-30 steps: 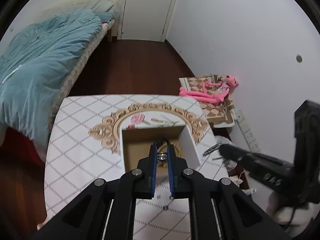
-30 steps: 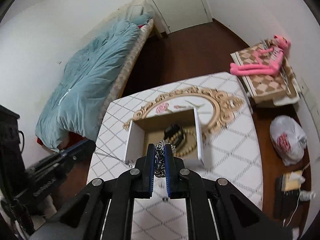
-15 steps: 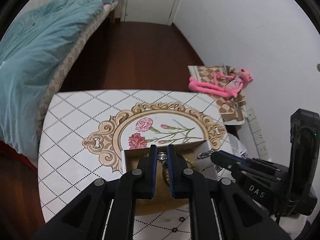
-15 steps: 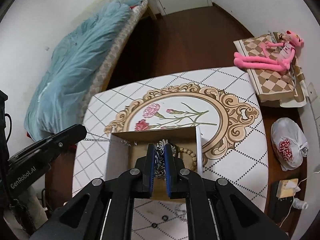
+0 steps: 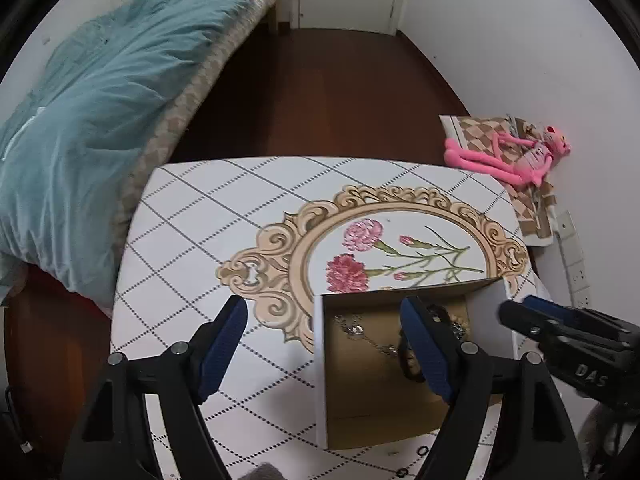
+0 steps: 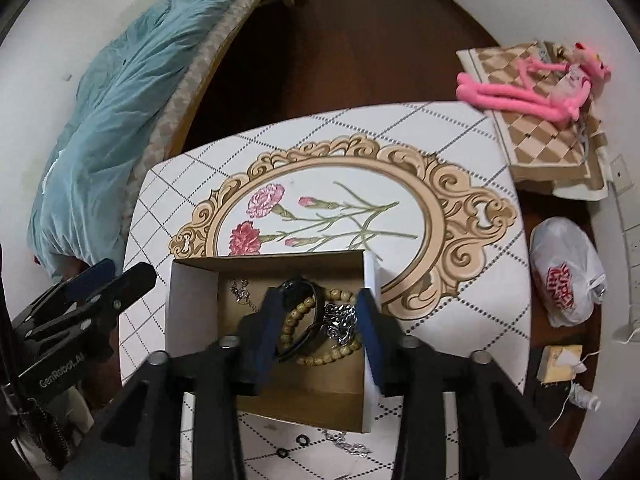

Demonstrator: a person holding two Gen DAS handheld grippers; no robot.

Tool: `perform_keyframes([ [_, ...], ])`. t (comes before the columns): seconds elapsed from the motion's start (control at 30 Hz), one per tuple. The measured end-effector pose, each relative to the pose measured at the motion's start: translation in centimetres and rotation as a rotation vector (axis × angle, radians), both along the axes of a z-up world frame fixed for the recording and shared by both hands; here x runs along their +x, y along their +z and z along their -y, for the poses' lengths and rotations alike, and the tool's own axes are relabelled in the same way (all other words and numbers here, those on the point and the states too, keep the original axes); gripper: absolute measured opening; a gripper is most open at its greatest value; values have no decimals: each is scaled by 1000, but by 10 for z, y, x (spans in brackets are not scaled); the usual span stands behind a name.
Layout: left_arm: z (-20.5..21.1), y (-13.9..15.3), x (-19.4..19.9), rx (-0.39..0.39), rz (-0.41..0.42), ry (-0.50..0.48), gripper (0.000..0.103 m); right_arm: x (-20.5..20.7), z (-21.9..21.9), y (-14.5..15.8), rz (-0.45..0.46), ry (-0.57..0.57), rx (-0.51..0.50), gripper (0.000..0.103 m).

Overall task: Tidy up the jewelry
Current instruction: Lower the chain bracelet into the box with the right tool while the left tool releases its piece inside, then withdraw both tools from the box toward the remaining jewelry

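An open cardboard box (image 6: 192,304) stands on the patterned table (image 6: 460,320). Inside it lie a thin silver necklace (image 6: 240,294), a wooden bead bracelet (image 6: 298,316), a black band (image 6: 304,286) and a chunky silver chain (image 6: 340,322). My right gripper (image 6: 318,320) is open and empty just above the box. In the left wrist view my left gripper (image 5: 324,336) is open and empty over the box's left wall (image 5: 319,360); the thin necklace (image 5: 362,334) lies inside the box.
Small black rings (image 6: 301,440) and a silver chain (image 6: 348,445) lie on the table in front of the box. A bed with a teal duvet (image 5: 80,120) stands left. A pink plush (image 6: 532,92) and a white bag (image 6: 566,276) lie on the floor right.
Both grippers have opened. The thin necklace and the chunky chain they held together now lie in the box. Both views have tilted down toward the table.
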State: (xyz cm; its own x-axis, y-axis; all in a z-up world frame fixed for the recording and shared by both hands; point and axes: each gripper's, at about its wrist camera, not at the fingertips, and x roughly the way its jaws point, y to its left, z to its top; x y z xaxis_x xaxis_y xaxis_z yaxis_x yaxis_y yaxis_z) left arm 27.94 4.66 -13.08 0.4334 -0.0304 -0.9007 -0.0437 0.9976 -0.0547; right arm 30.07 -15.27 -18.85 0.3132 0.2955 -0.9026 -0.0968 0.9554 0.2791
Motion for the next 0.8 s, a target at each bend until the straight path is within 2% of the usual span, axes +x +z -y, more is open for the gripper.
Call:
perform_keyframes([
  [0.07, -3, -3, -3, 20, -5, 16, 78, -4, -1, 4, 26, 2, -49, 48],
  [0.1, -4, -5, -5, 28, -6, 24, 81, -7, -2, 6, 39, 2, -84, 57],
  [0.13, -4, -7, -6, 35, -7, 27, 87, -9, -2, 6, 44, 2, -104, 63],
  [0.17, -5, -9, -9, 42, -7, 31, 92, -13, -2, 6, 54, 0, -139, 74],
  [0.2, -5, -12, -13, 49, -7, 33, 102, -16, -2, 5, 60, -3, -163, 84],
  [0.3, -1, -18, -24, 86, 4, 34, 103, -28, -1, -4, 71, -9, -257, 96],
  [0.53, 4, -31, -42, 81, -9, 45, 103, -52, -3, -22, 68, -8, -317, 96],
  [0.8, 7, -24, -63, 70, 18, 60, 103, -68, 2, -16, 107, -41, -330, 97],
])
